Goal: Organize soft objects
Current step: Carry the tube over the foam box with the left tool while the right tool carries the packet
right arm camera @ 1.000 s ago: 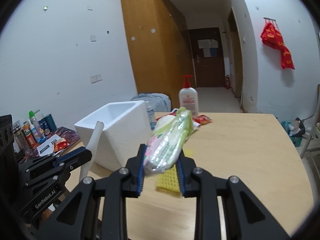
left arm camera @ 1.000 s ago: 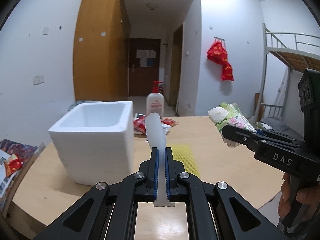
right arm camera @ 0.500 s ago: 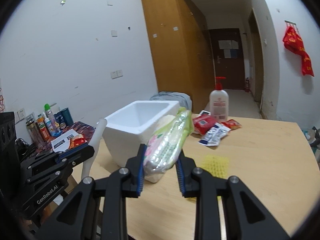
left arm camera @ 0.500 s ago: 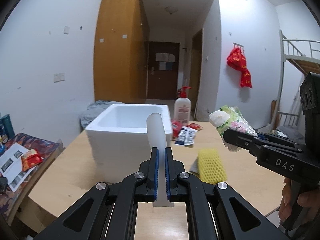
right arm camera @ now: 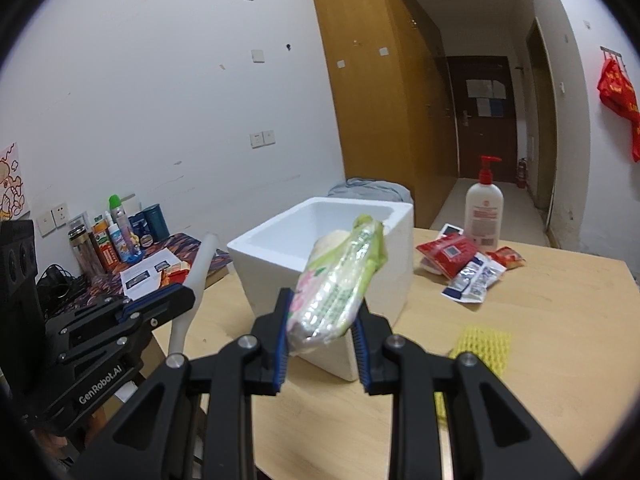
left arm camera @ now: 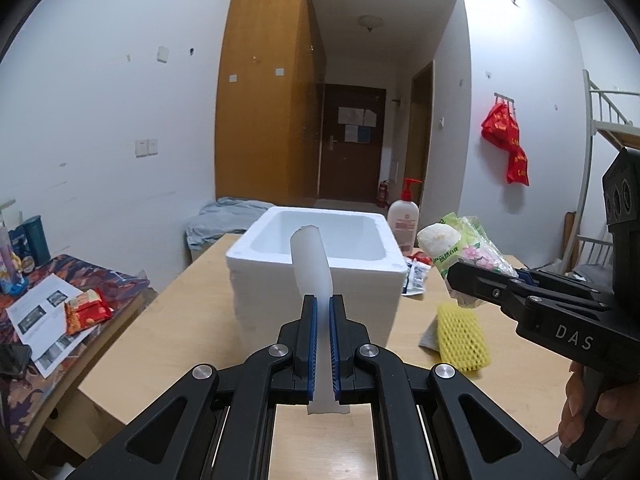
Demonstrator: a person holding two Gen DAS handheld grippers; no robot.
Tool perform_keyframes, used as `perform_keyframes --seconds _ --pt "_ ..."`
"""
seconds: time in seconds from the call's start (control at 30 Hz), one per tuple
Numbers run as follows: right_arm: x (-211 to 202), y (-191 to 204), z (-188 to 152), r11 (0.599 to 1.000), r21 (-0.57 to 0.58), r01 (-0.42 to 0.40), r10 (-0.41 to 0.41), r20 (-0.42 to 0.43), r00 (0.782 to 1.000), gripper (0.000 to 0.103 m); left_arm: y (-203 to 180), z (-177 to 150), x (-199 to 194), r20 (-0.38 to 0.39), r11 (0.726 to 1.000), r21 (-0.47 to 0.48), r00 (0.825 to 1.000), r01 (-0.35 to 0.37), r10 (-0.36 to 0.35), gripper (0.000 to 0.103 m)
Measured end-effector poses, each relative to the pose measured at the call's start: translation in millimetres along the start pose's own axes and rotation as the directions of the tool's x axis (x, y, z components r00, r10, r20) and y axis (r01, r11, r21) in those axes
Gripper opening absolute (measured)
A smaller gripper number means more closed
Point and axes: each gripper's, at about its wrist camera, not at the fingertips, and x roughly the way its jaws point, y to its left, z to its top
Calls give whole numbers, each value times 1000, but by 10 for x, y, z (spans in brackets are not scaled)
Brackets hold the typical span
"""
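Observation:
My left gripper (left arm camera: 323,308) is shut on a thin white foam sheet (left arm camera: 311,264) that curves up in front of the white foam box (left arm camera: 280,258). My right gripper (right arm camera: 322,320) is shut on a green and pink plastic-wrapped soft pack (right arm camera: 340,280), held in the air before the same foam box (right arm camera: 256,252). In the left wrist view the right gripper (left arm camera: 472,276) with the pack (left arm camera: 468,246) hangs to the right of the box. In the right wrist view the left gripper (right arm camera: 176,296) with the foam sheet (right arm camera: 198,268) is at the left. A yellow foam net (left arm camera: 462,336) lies on the table.
A pump bottle (right arm camera: 483,210) and several red and silver sachets (right arm camera: 460,262) lie behind the box on the wooden table (right arm camera: 560,320). A side table (left arm camera: 48,308) with papers, bottles and snack packs stands at the left. A hand (left arm camera: 592,412) holds the right gripper's handle.
Both grippers have swung sideways together, still holding the foam sheet and the pack. The foam box has shifted from the left toward the middle of both views and the side table has come into sight.

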Motion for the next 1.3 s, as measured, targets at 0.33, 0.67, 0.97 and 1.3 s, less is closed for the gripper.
perform_keyframes --seconds 0.33,0.67,0.97,1.3 --pt "92 61 96 1000 -22 -2 2 -5 1000 32 86 96 46 10 1000 -8 1000 -7 7 6" --pt "105 66 214 999 -38 8 -8 12 1000 32 81 237 120 13 1000 0 1000 4 -4 6" --pt "122 62 352 998 -54 15 -13 28 1000 32 76 402 205 25 1000 10 1000 9 -10 6" --pt "162 51 442 998 -58 21 -19 35 999 32 84 537 314 7 1000 16 1000 21 -21 6"
